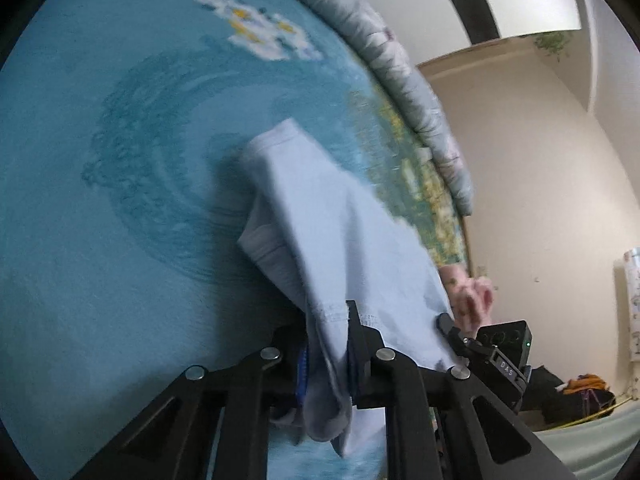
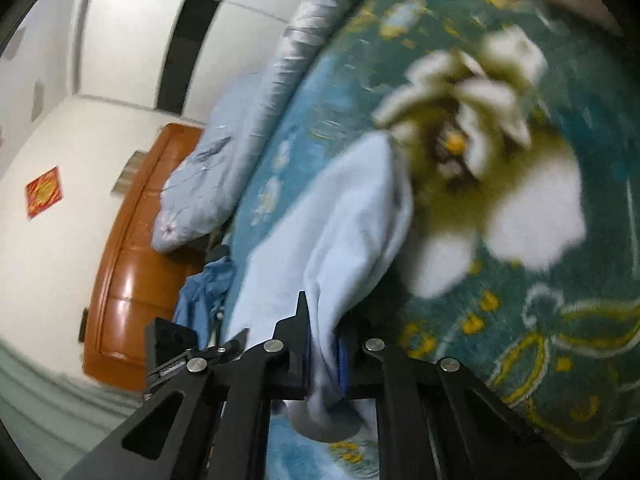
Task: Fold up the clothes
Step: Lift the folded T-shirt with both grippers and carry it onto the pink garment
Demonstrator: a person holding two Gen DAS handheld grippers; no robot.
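A pale blue garment [image 1: 320,232] hangs between the two grippers above a teal floral blanket [image 1: 100,200]. My left gripper [image 1: 326,344] is shut on one bunched edge of it. My right gripper [image 2: 322,344] is shut on another edge of the same garment [image 2: 344,220], which drapes forward and down. In the left wrist view the right gripper [image 1: 448,328] and the hand holding it show at the garment's right edge. In the right wrist view the left gripper [image 2: 236,344] shows at lower left. Both views are blurred.
The blanket [image 2: 540,280] has big white and yellow flowers. A rolled grey-blue quilt [image 1: 404,76] lies along the bed's far side, also in the right wrist view [image 2: 224,152]. A wooden headboard [image 2: 132,268] and a darker blue cloth [image 2: 204,292] are at left.
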